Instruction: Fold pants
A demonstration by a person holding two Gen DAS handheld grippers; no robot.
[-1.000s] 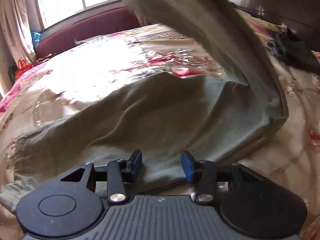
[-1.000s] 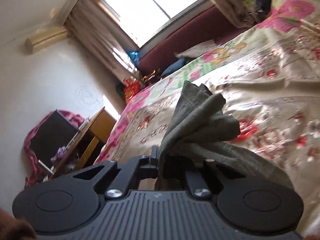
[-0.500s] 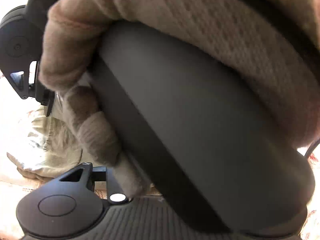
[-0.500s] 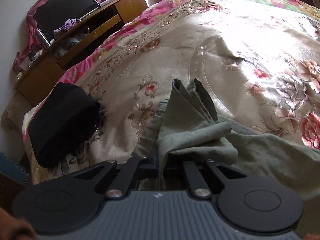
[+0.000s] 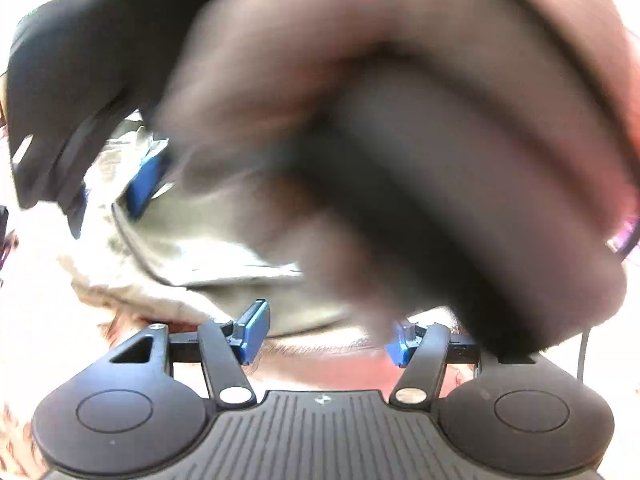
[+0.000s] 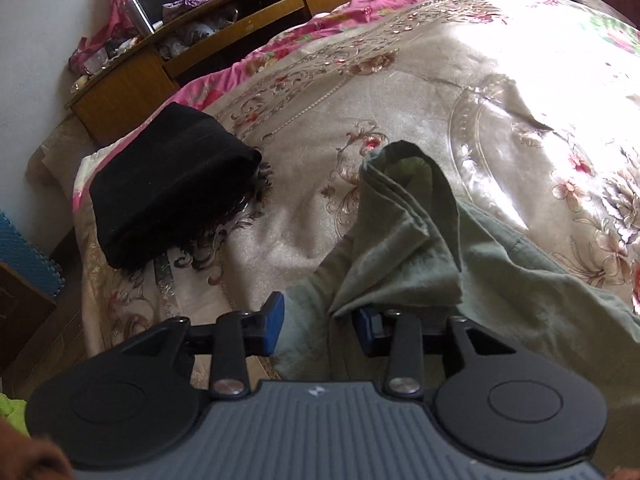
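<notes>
Floral bedspread (image 6: pixel 400 92) in beige and pink covers the bed and fills most of the right wrist view; a wooden desk (image 6: pixel 168 60) with clutter stands against the wall at upper left. On the bedspread, left of centre, lies a folded black garment (image 6: pixel 168 184). Olive-green pants (image 6: pixel 420 248) lie on the bed at lower centre and right, a bunched fold of them standing up just ahead of the right gripper (image 6: pixel 320 326). Its jaws have just been opening and now stand apart, with the cloth between the blue pads (image 6: pixel 274 322); the left pad shows a gap to the fabric, while the cloth drapes over the right one.

From the left wrist view, a blurred hand in a knitted glove (image 5: pixel 360 100) around a dark gripper body blocks most of the frame. At middle left the pants (image 5: pixel 192 248) show pale beneath it. Along the lower edge, the left gripper (image 5: pixel 326 334) has its jaws spread, having just been opening, and nothing lies between them.
</notes>
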